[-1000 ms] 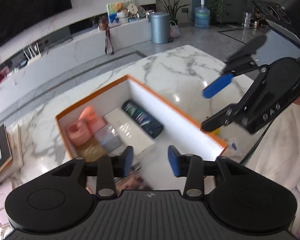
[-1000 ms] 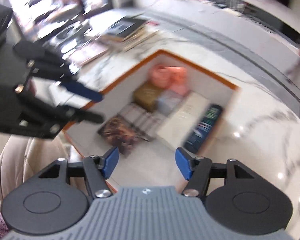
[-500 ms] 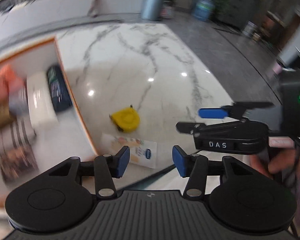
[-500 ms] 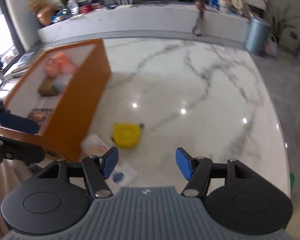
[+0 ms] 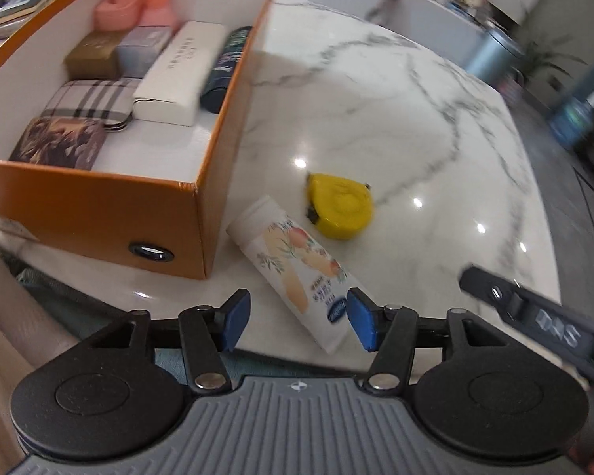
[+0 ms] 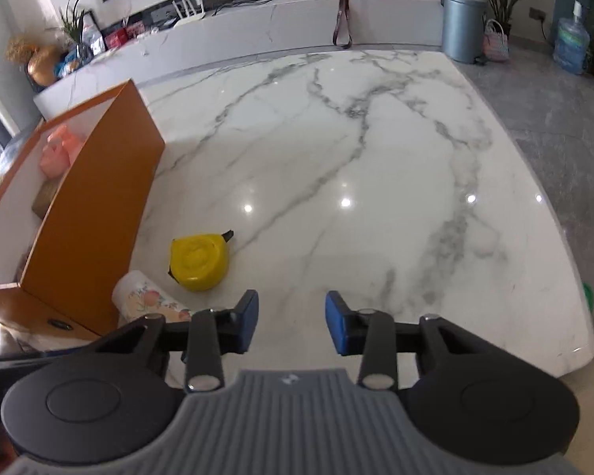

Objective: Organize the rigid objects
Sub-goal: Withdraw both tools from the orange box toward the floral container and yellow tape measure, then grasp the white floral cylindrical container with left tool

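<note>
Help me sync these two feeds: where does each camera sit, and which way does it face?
Left wrist: on the left gripper, looking down at the orange box, tube and yellow tape measure; right gripper's arm at right edge.
Right wrist: on the right gripper, facing across the marble table toward the room.
Shared: box, tube, tape measure, table.

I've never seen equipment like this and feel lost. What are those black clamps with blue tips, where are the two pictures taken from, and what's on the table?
They are hand-held grippers; a person carries one in each hand, each with a camera looking along its fingers. One picture comes from the left gripper, the other from the right gripper. Both are open and hold nothing. On the marble table lie a yellow tape measure, a peach-printed tube and an orange box already holding several items.
</note>
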The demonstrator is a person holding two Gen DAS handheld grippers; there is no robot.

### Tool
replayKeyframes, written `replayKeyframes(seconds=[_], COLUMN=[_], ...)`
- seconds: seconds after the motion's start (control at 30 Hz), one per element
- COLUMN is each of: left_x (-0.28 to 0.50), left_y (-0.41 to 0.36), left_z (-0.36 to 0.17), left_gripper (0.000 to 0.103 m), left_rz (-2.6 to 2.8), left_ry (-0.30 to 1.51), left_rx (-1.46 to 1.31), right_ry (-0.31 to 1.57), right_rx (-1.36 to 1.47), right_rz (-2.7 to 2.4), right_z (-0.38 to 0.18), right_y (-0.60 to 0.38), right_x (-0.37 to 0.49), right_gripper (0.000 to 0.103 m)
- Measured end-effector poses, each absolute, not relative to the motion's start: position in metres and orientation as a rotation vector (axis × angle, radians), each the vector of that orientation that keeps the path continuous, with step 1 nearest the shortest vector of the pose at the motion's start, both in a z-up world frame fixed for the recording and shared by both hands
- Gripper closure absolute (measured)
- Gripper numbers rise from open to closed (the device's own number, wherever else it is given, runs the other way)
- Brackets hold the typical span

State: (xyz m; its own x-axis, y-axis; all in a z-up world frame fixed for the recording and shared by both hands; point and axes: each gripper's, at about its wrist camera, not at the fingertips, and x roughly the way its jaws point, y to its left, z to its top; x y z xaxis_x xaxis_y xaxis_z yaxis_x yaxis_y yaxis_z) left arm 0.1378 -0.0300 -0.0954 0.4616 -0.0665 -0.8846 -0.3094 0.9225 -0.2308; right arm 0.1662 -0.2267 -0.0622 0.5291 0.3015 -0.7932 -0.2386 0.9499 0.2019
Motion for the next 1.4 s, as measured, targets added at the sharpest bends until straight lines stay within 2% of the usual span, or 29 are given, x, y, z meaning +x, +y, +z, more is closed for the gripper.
replayKeyframes(seconds=[0.33, 0.5, 0.57, 0.83, 0.93, 0.97, 1.1, 1.13, 1.17, 1.2, 1.27, 1.4], left_x=[0.150, 0.153, 0.153, 0.156, 0.155, 0.154, 0.153, 0.152, 0.152, 0.151, 0.151, 0.153], left_y=[-0.051, -0.053, -0.056, -0.064, -0.064, -0.065, -0.065, -0.064, -0.063, -0.062, -0.059, -0.055], left_z=[-0.117, -0.121, -0.120, -0.118, -0.116, -0.114, -0.115, -0.115, -0.113, -0.112, -0.111, -0.110], left_gripper=[0.033, 0.046, 0.048, 0.069, 0.092, 0.103, 0.102, 0.099, 0.091, 0.074, 0.052, 0.047], left_rz=[0.292, 0.269, 0.255, 0.104, 0.026, -0.012, -0.069, -0.067, -0.054, -0.037, 0.021, 0.156], left_ry=[1.093, 1.080, 1.078, 1.096, 1.111, 1.118, 1.160, 1.157, 1.141, 1.121, 1.083, 1.029], left_rx=[-0.388, -0.371, -0.344, -0.270, -0.257, -0.235, -0.237, -0.257, -0.276, -0.297, -0.347, -0.405], right_ry=[0.987, 0.994, 1.001, 1.040, 1.059, 1.061, 1.090, 1.099, 1.105, 1.104, 1.093, 1.081], right_rx=[0.135, 0.179, 0.195, 0.252, 0.262, 0.270, 0.294, 0.289, 0.280, 0.267, 0.281, 0.372], right_rz=[0.395, 0.417, 0.424, 0.423, 0.408, 0.397, 0.372, 0.366, 0.357, 0.353, 0.378, 0.458], right_z=[-0.069, -0.073, -0.074, -0.080, -0.083, -0.083, -0.087, -0.088, -0.088, -0.088, -0.088, -0.096], right_y=[-0.238, -0.243, -0.245, -0.250, -0.252, -0.253, -0.255, -0.254, -0.252, -0.250, -0.246, -0.240], right_x=[0.170, 0.173, 0.175, 0.182, 0.185, 0.186, 0.190, 0.191, 0.192, 0.193, 0.198, 0.217], right_gripper=[0.063, 0.063, 0.063, 0.062, 0.063, 0.063, 0.063, 0.063, 0.063, 0.063, 0.063, 0.064])
